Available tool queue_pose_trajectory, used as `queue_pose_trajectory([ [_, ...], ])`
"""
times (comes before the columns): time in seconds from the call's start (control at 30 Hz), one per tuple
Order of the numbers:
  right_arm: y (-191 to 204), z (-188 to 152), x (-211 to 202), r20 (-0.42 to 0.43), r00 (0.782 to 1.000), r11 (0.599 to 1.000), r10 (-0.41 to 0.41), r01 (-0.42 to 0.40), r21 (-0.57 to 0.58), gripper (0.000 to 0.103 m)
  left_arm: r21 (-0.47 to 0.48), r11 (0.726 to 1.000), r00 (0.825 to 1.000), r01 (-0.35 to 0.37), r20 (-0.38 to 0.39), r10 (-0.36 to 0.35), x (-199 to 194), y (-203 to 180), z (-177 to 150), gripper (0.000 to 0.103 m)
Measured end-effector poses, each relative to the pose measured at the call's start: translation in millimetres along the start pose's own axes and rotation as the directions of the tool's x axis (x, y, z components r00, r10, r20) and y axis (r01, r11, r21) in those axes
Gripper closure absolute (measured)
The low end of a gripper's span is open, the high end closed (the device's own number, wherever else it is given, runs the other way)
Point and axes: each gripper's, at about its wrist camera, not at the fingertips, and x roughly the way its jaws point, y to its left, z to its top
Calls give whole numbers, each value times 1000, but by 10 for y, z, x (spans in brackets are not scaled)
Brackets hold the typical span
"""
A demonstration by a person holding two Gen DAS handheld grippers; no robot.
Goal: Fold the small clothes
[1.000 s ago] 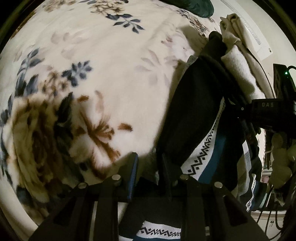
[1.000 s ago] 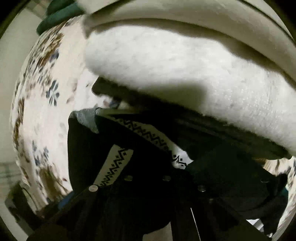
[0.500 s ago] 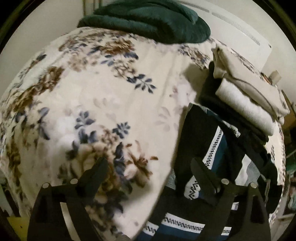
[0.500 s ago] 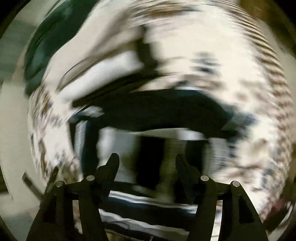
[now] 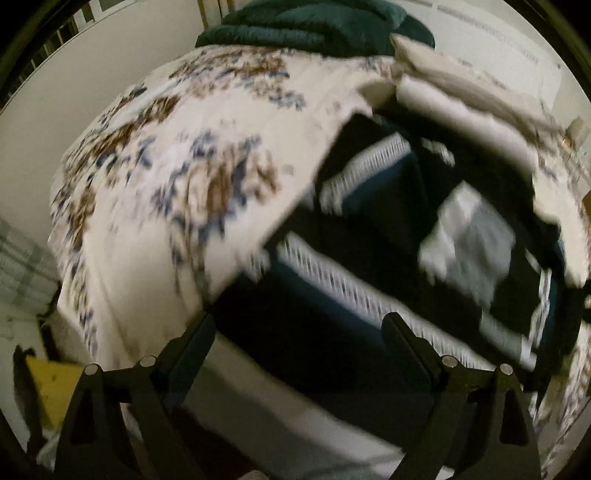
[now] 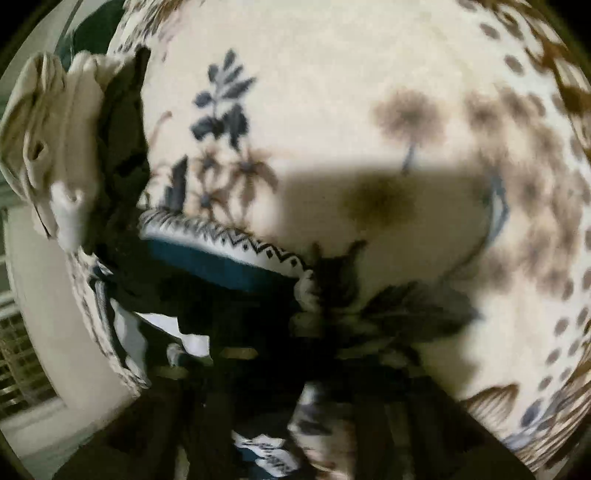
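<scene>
A black garment with white zigzag bands and blue stripes (image 5: 373, 236) lies spread on the floral blanket (image 5: 177, 177), blurred by motion. My left gripper (image 5: 299, 336) is open and empty, its fingers above the garment's near edge. In the right wrist view the same garment (image 6: 221, 266) lies low and left on the blanket (image 6: 369, 92). My right gripper's fingers are dark, blurred shapes at the bottom of that view, lost against the dark cloth.
A stack of folded cream and white clothes (image 5: 465, 92) sits beyond the garment, also in the right wrist view (image 6: 48, 140). A dark green folded blanket (image 5: 314, 26) lies at the far end. The bed edge drops off at left, with a yellow object (image 5: 48, 387) below.
My left gripper let go of the garment, opened wide and pulled back. My right gripper opened too and swung off the garment toward the bare blanket; both views are motion-blurred.
</scene>
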Motion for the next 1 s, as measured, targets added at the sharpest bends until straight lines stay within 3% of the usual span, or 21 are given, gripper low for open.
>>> queue_pose_trajectory([
  [0.17, -24, 287, -623, 188, 981, 998, -58, 64, -25, 97, -14, 1000, 999, 2, -54, -3, -70, -171, -424, 11],
  [0.33, 117, 595, -372, 135, 983, 988, -124, 135, -70, 96, 39, 999, 995, 28, -92, -24, -77, -391, -713, 11],
  [0.4, 68, 632, -274, 97, 988, 991, -116, 122, -58, 95, 63, 997, 994, 44, -103, -37, -127, -462, -807, 11],
  [0.47, -24, 606, -313, 72, 994, 996, -77, 81, -46, 77, 89, 994, 992, 65, -112, -55, -222, -531, -923, 11],
  [0.57, -170, 348, -559, 64, 996, 996, -57, 60, -59, 48, 145, 984, 986, 106, -145, -85, -366, -652, -1182, 11],
  [0.63, -250, 90, -713, 50, 997, 993, -64, 69, -98, 45, 191, 970, 976, 149, -187, -113, -435, -769, -1430, 11],
  [0.67, -323, -91, -794, 20, 998, 991, -58, 60, -119, 39, 211, 963, 969, 170, -214, -124, -446, -831, -1547, 11],
  [0.73, -441, -399, -890, -36, 998, 990, -46, 41, -138, 38, 250, 942, 948, 225, -281, -152, -458, -993, -1818, 11],
  [0.83, -644, -742, -975, -75, 992, 984, -97, 85, -153, 38, 312, 905, 924, 289, -339, -178, -506, -1233, -2172, 11],
  [1.0, -1013, -1032, -1028, -97, 988, 989, -117, 108, -101, 38, 470, 835, 923, 286, -368, -108, -339, -1592, -2726, 11],
])
